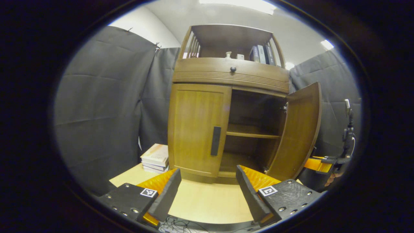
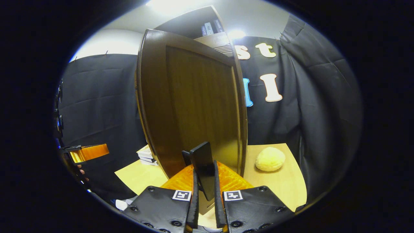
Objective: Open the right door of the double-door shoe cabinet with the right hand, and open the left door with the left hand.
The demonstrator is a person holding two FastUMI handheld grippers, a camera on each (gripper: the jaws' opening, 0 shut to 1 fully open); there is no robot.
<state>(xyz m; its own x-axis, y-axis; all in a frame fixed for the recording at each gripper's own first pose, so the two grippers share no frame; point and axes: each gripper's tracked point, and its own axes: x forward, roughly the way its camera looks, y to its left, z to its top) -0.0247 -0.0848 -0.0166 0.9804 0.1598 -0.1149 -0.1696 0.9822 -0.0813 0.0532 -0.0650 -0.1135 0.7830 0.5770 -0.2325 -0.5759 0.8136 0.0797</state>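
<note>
The wooden shoe cabinet stands ahead in the left gripper view. Its left door is closed, with a dark upright handle near its inner edge. My left gripper is open, low in front of that door and clear of it. The right door is swung out, baring an inner shelf. In the right gripper view this door stands close, and my right gripper is shut on the door's dark handle. The right gripper also shows past the open door's edge.
Stacked books lie left of the cabinet on the pale wooden floor. A yellow round lump rests on the floor right of the open door. Black cloth walls close in on both sides. The left gripper shows at far left.
</note>
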